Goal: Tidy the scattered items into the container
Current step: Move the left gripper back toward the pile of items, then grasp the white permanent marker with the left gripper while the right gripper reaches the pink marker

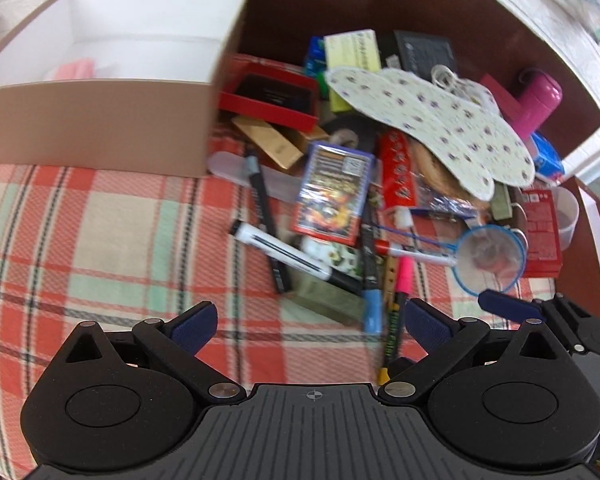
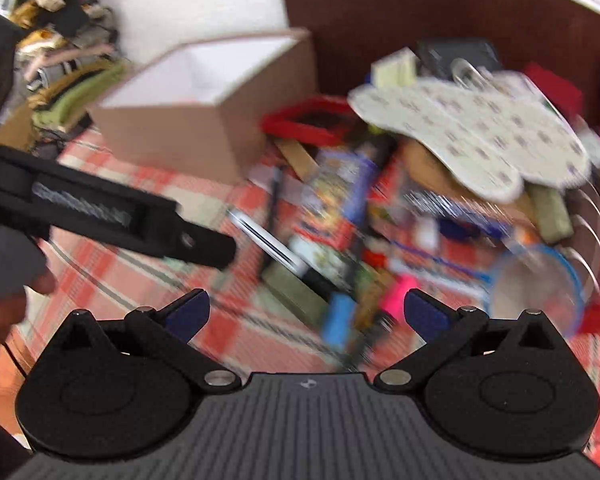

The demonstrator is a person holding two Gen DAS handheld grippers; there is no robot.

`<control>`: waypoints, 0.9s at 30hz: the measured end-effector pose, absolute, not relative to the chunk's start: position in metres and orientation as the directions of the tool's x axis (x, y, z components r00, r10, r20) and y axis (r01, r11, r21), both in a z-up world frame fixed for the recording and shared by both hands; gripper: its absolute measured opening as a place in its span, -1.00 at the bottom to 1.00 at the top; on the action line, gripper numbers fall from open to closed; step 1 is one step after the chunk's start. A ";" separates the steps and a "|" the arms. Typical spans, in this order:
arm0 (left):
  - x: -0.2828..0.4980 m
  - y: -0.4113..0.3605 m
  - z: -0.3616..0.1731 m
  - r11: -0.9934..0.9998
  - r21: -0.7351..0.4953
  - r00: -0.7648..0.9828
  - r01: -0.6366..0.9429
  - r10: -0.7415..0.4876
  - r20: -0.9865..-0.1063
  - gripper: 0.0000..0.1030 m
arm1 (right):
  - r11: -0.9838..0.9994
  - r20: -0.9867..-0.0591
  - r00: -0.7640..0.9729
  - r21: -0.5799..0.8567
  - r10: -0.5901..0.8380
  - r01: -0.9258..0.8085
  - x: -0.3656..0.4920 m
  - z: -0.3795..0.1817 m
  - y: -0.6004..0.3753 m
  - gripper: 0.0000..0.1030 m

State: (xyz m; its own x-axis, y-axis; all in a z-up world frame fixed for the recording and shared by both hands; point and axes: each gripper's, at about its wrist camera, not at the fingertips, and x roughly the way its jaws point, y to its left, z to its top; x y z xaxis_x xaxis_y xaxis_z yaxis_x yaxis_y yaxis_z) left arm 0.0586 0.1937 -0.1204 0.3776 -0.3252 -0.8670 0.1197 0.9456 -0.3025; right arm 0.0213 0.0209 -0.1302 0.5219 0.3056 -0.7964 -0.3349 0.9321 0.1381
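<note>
1. Left tongs [image 1: 308,320]: jaws spread wide, released, grasping nothing. They hover above the plaid cloth [image 1: 100,232] with the near ends of the pens just ahead of them.
2. Right tongs [image 2: 306,314]: jaws equally wide, released and empty. This view is motion-blurred, so contact with the blue marker [image 2: 338,322] at the near edge of the pile cannot be told.
3. Near pile: a black-and-white marker [image 1: 284,254], a pink highlighter [image 1: 404,276] and a blue mesh strainer [image 1: 488,258] lie loose on the cloth.
4. Middle pile: a card pack [image 1: 334,192], a red packet [image 1: 398,170] and a gold box [image 1: 272,140] overlap one another.
5. Far pile: two patterned insoles [image 1: 440,124] rest on top; a red tray [image 1: 270,96] lies just beside the container.
6. Container [image 1: 100,120]: an open cardboard box at far left on the cloth. Only one pink item [image 1: 74,70] shows inside.
7. Progress, judged: barely begun. Nearly every scattered item remains outside the box.
</note>
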 end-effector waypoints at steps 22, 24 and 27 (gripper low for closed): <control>0.100 0.191 -0.165 0.942 -0.329 0.342 -0.065 -0.289 -0.894 0.88 | 0.975 -0.897 0.403 0.113 0.183 -0.192 0.025 -0.184 -0.004 0.99; 0.109 0.196 -0.168 0.938 -0.333 0.346 -0.102 -0.280 -0.895 0.88 | 0.976 -0.902 0.394 0.110 0.178 -0.189 0.028 -0.186 -0.002 0.99; 0.120 0.197 -0.176 0.941 -0.314 0.337 -0.127 -0.257 -0.906 0.88 | 0.973 -0.904 0.388 0.104 0.178 -0.205 0.030 -0.187 0.004 0.99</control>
State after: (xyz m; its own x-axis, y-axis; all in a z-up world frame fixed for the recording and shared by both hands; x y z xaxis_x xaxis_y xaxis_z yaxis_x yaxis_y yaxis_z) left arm 0.1202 0.1966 -0.1759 0.3375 -0.2567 -0.9057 -0.1270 0.9409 -0.3140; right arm 0.0302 0.0044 -0.1869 0.3877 0.1781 -0.9044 -0.2050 0.9732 0.1037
